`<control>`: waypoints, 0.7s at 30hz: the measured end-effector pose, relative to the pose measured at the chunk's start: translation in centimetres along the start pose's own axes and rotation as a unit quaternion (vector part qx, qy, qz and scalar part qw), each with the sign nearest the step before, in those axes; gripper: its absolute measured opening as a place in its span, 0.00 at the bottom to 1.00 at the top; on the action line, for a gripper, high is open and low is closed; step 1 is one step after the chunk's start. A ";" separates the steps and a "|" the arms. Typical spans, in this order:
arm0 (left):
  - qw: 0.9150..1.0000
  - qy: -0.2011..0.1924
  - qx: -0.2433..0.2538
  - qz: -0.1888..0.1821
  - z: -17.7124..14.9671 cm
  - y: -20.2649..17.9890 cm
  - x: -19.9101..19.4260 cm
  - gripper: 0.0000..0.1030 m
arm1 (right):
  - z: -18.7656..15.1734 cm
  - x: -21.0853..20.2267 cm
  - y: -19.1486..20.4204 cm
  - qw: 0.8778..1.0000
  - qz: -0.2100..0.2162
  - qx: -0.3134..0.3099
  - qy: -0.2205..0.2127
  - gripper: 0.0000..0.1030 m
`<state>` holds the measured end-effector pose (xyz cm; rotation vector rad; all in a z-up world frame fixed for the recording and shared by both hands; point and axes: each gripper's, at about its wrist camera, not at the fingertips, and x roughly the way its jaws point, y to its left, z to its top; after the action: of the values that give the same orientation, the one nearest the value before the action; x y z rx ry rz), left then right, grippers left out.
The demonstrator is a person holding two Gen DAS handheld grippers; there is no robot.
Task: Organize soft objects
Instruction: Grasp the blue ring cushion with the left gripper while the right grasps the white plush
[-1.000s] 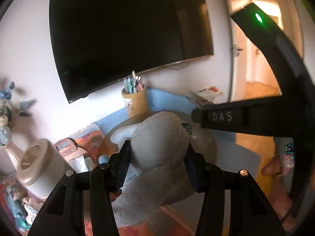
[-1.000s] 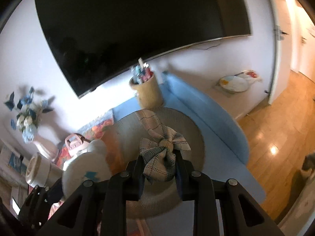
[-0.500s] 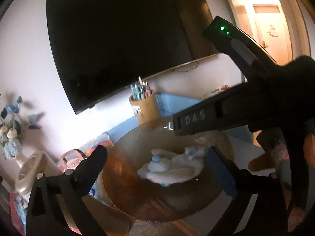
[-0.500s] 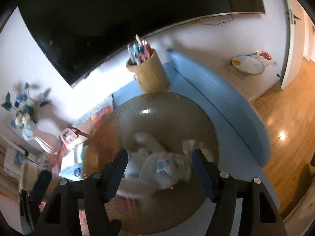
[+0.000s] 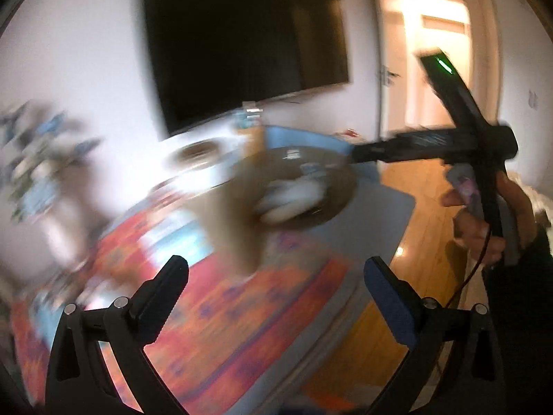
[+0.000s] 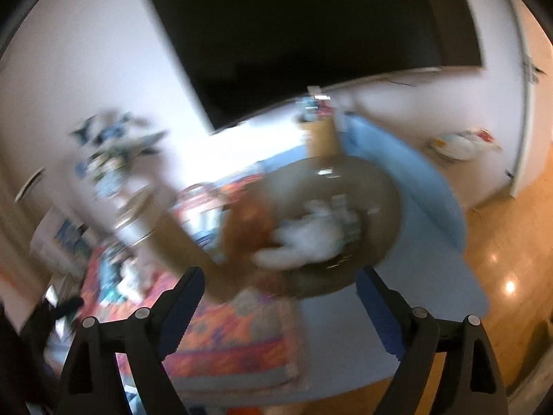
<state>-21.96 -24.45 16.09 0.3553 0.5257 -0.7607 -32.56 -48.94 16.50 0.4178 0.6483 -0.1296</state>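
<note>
Now that both claws had let go, the soft things lay together in the round woven tray (image 6: 387, 207) on the table. A second earlier the left gripper (image 5: 273, 297) had been clamped on the grey plush toy (image 5: 293, 200), and the right gripper (image 6: 280, 307) on a checked fabric bow. In the present views neither held anything. The left one's jaws stood spread wide with only the patterned orange cloth (image 5: 242, 307) showing between them; the right one's jaws had just been opening and were likewise empty. Both cameras looked back at the tray from farther off than before, and everything was smeared with motion. The pale plush sprawled on the near side of the tray. The bow I could not pick out for certain in the blur; something checked seemed to lie against the toy's far side in the right view. From the left camera I could see the person's right hand (image 5: 484, 228) gripping the other tool's handle, off to the tray's right. To my eye this drop was done, and both tools were free for whatever soft thing came next.
</note>
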 end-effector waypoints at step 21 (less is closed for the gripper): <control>0.935 0.089 -0.326 0.106 -17.5 30.8 -0.7 0.98 | -7.2 24.5 28.9 0.963 0.110 -0.101 0.225 0.86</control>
<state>-5.55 5.22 5.85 -0.1409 0.8611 -0.3118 -10.07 -19.38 6.06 0.3203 1.0475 0.2503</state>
